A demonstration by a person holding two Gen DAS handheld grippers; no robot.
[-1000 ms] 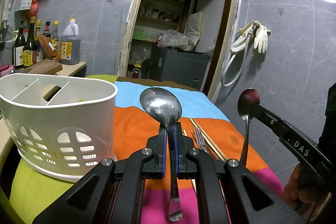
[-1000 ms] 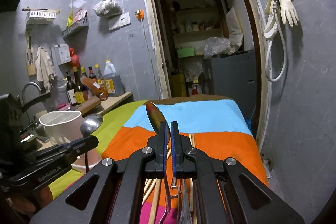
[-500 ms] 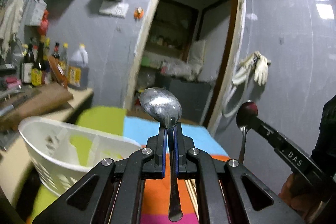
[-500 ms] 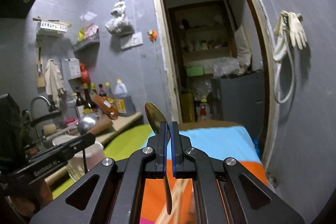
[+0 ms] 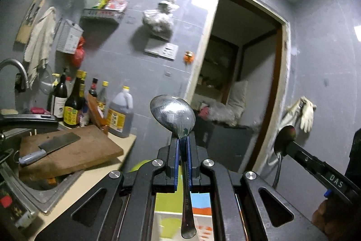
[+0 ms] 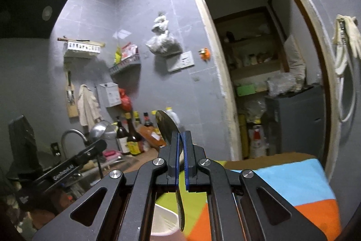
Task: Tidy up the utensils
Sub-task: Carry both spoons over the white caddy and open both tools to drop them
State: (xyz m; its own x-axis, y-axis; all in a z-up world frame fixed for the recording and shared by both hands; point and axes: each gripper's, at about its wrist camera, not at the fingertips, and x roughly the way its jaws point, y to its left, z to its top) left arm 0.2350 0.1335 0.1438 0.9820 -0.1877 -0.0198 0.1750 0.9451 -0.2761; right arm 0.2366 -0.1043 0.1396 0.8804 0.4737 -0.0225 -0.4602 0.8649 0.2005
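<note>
**Spoons held upright in both claws**

Spoons are gripped one in each claw, both held level and facing the grey tiled wall and the open doorway. The left claw (image 5: 183, 143) is clamped on the neck of a large steel spoon (image 5: 172, 113) — the bowl stands up above the blue pads and the handle hangs straight down between the black arms of the tool. Below that handle, a white utensil holder (image 5: 167, 227) shows in the gap, resting on a striped cloth (image 5: 203, 210) of green, blue and orange.

The right claw (image 6: 180, 146) is pressed shut on a second spoon (image 6: 165, 125), seen edge-on; its bowl rises up and to the left of the pads and its handle drops down past the rim of the same white holder (image 6: 163, 223). From the left wrist camera the right claw appears at the right edge, its spoon bowl near a pair of rubber gloves (image 5: 303, 111) hung on the wall. From the right wrist camera the left claw sits low on the left, in front of a sink tap (image 6: 70, 138).

To the left, a wooden cutting board (image 5: 74, 153) with a cleaver (image 5: 48, 147) on it lies over the sink edge, with bottles (image 5: 72, 105) lined up on the counter (image 5: 90, 182) behind.
</note>
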